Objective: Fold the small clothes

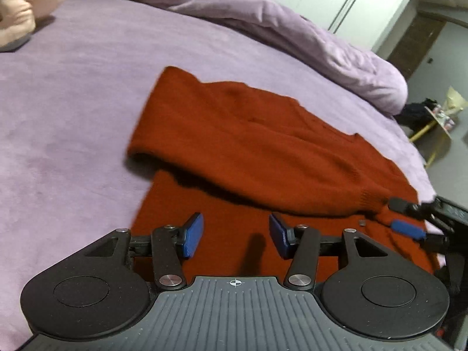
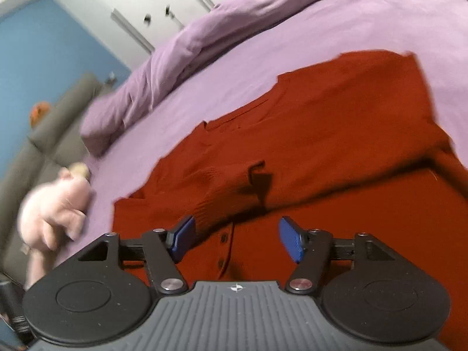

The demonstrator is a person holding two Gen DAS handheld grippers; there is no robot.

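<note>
The cardigan [image 1: 263, 146] is a plain rust red knit with no print, its small buttons [image 2: 223, 237] a darker tone. Under it the bedsheet [image 1: 73, 117] is a solid lilac, and the rumpled duvet [image 1: 292, 29] at twelve o'clock is the same pale purple. The plush toy [image 2: 55, 204] at nine o'clock in the right wrist view is soft pink. Both the left gripper [image 1: 235, 235] and the right gripper [image 2: 235, 239] are black with blue pads [image 1: 193, 234] and a ribbed grey base. The wall [image 2: 44, 58] is blue, the wardrobe doors [image 1: 321, 0] white.
</note>
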